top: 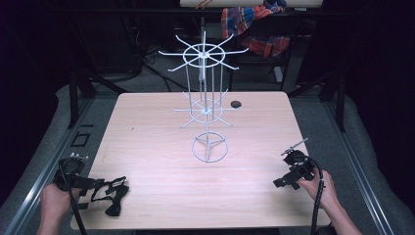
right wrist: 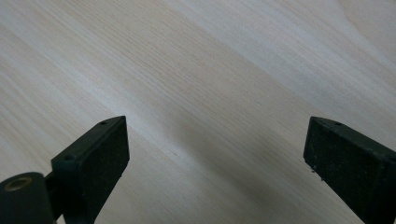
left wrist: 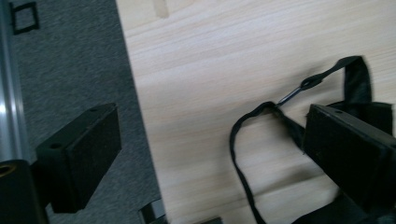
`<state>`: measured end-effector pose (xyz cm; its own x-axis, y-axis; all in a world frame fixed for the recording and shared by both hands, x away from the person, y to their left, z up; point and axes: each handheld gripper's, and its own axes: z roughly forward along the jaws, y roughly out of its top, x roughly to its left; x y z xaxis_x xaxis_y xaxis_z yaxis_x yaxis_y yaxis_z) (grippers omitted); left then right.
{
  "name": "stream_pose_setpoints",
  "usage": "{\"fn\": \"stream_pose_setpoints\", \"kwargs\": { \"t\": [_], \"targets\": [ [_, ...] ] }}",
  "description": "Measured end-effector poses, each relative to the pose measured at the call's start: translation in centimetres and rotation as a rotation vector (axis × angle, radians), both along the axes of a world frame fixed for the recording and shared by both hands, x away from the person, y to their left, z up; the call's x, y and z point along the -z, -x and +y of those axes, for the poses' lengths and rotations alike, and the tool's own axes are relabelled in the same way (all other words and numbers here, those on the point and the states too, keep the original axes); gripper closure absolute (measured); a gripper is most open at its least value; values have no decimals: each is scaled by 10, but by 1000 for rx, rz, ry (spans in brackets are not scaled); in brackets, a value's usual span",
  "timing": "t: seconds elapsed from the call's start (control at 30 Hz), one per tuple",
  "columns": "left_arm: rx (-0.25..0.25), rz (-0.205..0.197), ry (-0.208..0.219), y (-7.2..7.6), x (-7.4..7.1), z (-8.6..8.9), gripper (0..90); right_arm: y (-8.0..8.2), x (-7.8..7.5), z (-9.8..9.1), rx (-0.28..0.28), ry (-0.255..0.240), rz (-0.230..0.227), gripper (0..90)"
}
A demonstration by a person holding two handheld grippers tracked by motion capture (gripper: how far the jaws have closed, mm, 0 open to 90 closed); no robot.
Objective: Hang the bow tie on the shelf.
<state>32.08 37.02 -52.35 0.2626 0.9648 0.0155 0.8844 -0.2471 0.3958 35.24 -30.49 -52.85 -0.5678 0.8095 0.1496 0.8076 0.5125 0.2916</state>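
Black bow tie (top: 113,195) with strap flat on counter (top: 161,147) at 8 o'clock, just beside left hand-held gripper (left wrist: 205,158), jaws wide apart, nothing held. Right hand-held gripper (right wrist: 217,163) at 4 o'clock, equally wide, empty over bare wood. White wire rack (top: 205,103) at centre bare; presumably nothing yet begun

a white wire rack (top: 207,105) stands mid-table, its spokes spreading wide above the table (top: 147,142). left and right of the rack the wood lies bare. a black bow tie (top: 111,196) lies near the rack's front-left corner side.
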Motion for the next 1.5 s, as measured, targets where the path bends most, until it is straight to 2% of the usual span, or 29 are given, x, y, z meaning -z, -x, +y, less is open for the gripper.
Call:
{"fn": "stream_pose_setpoints", "kwargs": {
  "t": [0.13, 0.37, 0.4, 0.43, 0.5, 0.63, 0.7, 0.77, 0.83, 0.87, 0.9, 0.97, 1.07, 1.13, 1.17, 1.2, 1.33, 1.37, 1.4, 1.43, 1.47, 1.5],
  "targets": [
    [-20, -6, 13, 1, 0, 3, 53, 0, -1, 2, -3, -3, -11, 67],
    [-33, 7, 53, -1, 1, 4, 27, 2, -4, 4, -23, 12, -16, 67],
    [-42, 5, 53, -1, 2, 4, 12, 4, -3, 5, 6, -5, -34, 67],
    [-51, -1, 52, -1, 1, 5, 0, 3, -4, 4, -14, 10, -25, 67],
    [-56, -4, 60, 0, 1, 6, 0, 3, -5, 5, -13, 4, -27, 68],
    [-57, 2, 68, 1, 1, 6, 0, 3, -5, 6, -15, 10, -29, 69],
    [-34, 18, 62, 0, 1, 4, 9, 2, -6, 7, -24, 20, -18, 72],
    [-21, 34, 54, -1, 4, 1, 76, 3, -5, 8, -22, 3, -14, 73],
    [-15, 43, 40, -1, 5, 0, 105, 2, -5, 7, -24, 15, -13, 76],
    [-8, 52, 36, -1, 6, -1, 153, 2, -5, 6, -24, 17, -7, 77],
    [-9, 55, 37, -1, 6, -2, 191, 2, -4, 7, -13, 0, -5, 78],
    [-3, 44, 35, -2, 6, -5, 237, 2, -3, 6, -10, -3, -9, 79],
    [14, 55, 29, -3, 7, -9, 322, 2, -3, 5, -13, 7, -7, 81],
    [23, 62, 19, -4, 9, -11, 338, 2, -3, 5, -10, 6, -10, 82],
    [34, 69, 14, -4, 12, -14, 395, 2, -2, 5, -9, 8, -9, 83],
    [41, 77, 10, -4, 12, -14, 415, 2, -3, 4, -15, 14, -5, 83],
    [54, 94, 21, -5, 15, -16, 525, 2, -2, 6, -11, 11, -2, 85],
    [61, 102, 21, -6, 16, -17, 549, 2, -3, 6, -7, 36, -8, 86],
    [64, 105, 20, -6, 16, -17, 573, 2, -2, 7, -4, 6, -1, 86],
    [64, 109, 23, -7, 17, -18, 591, 2, -3, 6, -9, 25, -5, 87],
    [65, 115, 25, -7, 17, -19, 608, 3, -2, 7, -9, -7, -4, 89],
    [65, 115, 25, -7, 17, -19, 619, 3, -2, 7, -11, -10, -7, 89]
  ]
}}
